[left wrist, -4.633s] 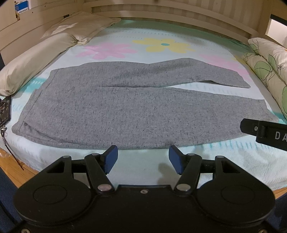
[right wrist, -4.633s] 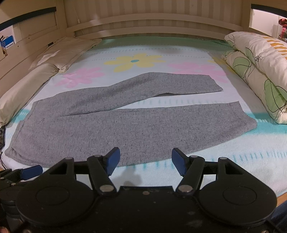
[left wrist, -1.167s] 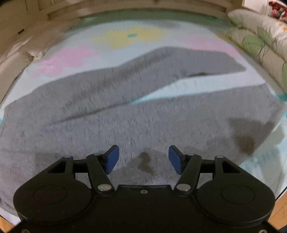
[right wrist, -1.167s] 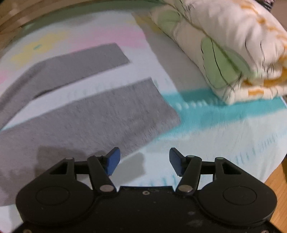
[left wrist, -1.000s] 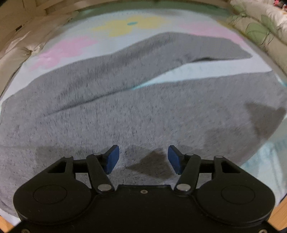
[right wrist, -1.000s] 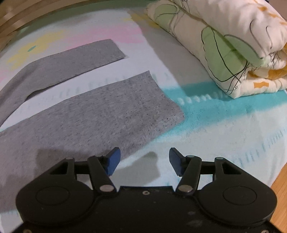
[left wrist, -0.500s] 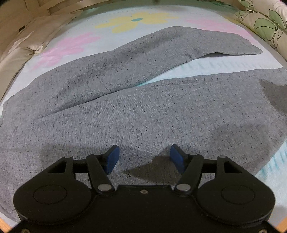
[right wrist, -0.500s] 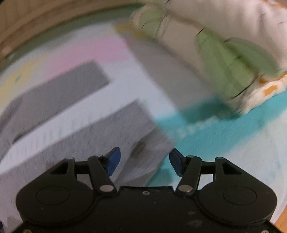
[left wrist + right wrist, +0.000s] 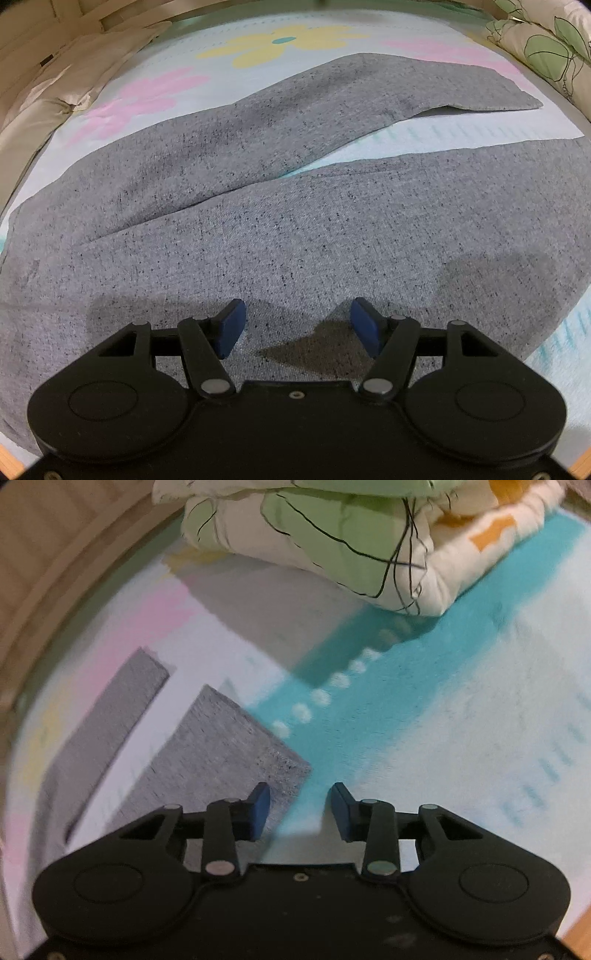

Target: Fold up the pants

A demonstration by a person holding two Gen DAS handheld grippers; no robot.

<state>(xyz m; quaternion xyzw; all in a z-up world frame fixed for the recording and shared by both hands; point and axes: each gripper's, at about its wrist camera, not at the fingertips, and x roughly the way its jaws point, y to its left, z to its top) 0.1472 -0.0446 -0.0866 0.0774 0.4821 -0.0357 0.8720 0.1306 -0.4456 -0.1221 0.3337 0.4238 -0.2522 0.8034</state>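
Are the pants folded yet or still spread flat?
Spread flat. The pants lie open on the bed, both legs apart, sheet showing between them.

this is a bedroom in a home. a bed [image 9: 332,122] fills both views, covered with a pale sheet printed with big yellow and pink flowers and turquoise bands. plain cream pillows [image 9: 55,110] lie along its left side, a folded leaf-patterned quilt [image 9: 351,535] sits at the right, and a slatted wooden bed frame [image 9: 55,572] curves around the mattress.
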